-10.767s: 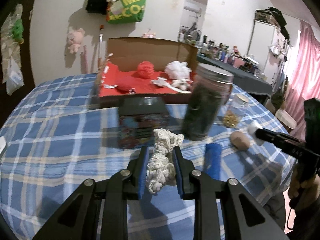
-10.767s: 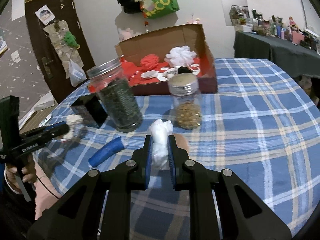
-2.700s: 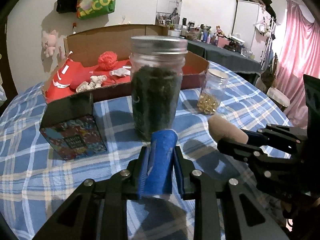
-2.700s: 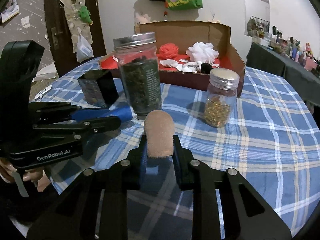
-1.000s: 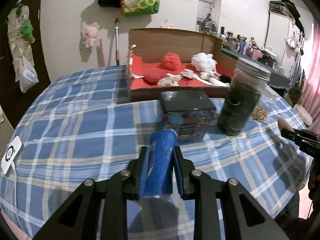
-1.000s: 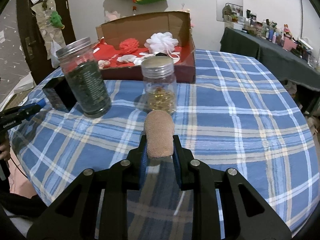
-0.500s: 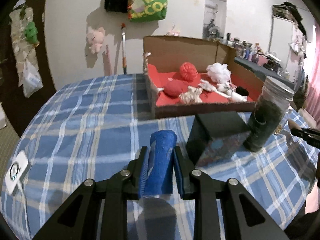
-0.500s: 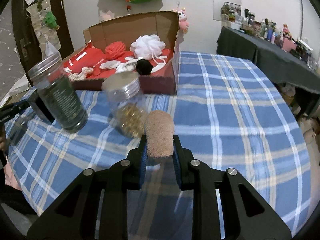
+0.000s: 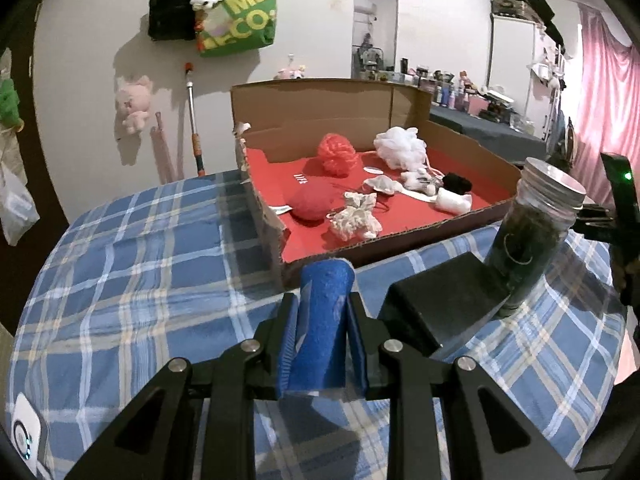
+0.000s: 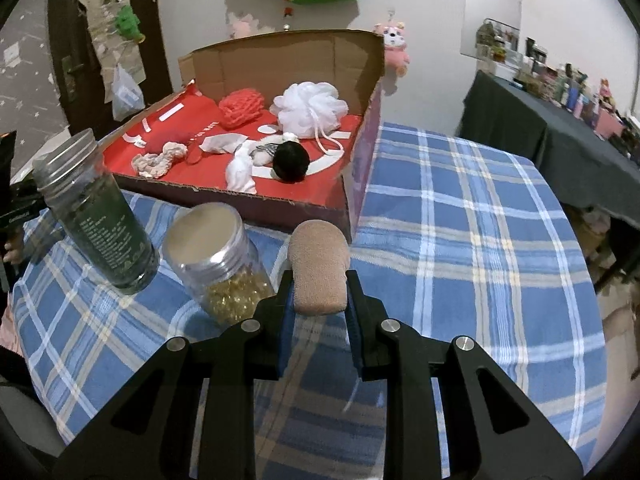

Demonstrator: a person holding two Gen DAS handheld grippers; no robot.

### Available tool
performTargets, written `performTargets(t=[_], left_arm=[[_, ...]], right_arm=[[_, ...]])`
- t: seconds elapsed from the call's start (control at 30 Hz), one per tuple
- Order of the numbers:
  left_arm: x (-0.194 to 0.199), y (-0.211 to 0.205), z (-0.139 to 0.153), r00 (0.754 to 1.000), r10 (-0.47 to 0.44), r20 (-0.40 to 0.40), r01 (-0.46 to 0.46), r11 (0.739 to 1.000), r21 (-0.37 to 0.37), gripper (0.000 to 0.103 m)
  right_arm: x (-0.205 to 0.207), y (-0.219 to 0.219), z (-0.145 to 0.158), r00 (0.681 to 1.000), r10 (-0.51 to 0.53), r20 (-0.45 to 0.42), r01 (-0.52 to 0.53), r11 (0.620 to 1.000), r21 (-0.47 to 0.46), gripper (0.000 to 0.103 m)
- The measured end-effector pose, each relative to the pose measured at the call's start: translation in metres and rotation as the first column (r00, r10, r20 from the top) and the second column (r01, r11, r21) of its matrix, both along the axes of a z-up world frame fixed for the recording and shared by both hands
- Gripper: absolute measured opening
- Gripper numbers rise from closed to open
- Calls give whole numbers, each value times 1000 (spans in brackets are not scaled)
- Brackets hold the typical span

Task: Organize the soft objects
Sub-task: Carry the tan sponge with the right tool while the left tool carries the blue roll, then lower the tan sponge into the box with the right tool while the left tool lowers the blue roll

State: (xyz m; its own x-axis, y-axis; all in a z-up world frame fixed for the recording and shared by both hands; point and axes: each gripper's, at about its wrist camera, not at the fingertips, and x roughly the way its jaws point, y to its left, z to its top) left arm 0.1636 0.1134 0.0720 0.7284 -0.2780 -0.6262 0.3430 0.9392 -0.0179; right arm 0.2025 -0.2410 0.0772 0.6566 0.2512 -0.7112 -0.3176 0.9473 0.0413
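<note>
My left gripper (image 9: 322, 320) is shut on a blue foam roll (image 9: 324, 320), held above the plaid cloth just short of the near left corner of the cardboard box (image 9: 336, 108). In the right wrist view my right gripper (image 10: 318, 292) is shut on a tan sponge (image 10: 318, 268), near the box's (image 10: 280, 60) right front corner. The red-lined box holds several soft things: a white mesh puff (image 10: 310, 110), a red puff (image 10: 241, 106), a cream crochet piece (image 9: 354, 218), a black pom-pom (image 10: 291, 158).
A tall jar of dark leaves (image 9: 534, 236) and a black tin (image 9: 444, 296) stand right of my left gripper. A small jar of gold capsules (image 10: 222, 260) stands left of my right gripper. The round table (image 10: 480, 220) with the plaid cloth drops off on all sides.
Both grippers have swung toward the box with their loads still held: the box now looms larger and nearer in both views, the jars have shifted sideways.
</note>
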Motion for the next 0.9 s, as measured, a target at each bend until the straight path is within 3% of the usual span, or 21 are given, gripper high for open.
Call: performTargets(t=[0.57,0.9], left_arm=[[17,-4,17,991,-127,41,126,992,17,26],[37,-17,38,982,-179,54,178,984,21,26]], right_arm=[[19,10,18,991,127,30,-126,992,-25,22],[51,26,34,979,205,20,-204,979,-29,22]])
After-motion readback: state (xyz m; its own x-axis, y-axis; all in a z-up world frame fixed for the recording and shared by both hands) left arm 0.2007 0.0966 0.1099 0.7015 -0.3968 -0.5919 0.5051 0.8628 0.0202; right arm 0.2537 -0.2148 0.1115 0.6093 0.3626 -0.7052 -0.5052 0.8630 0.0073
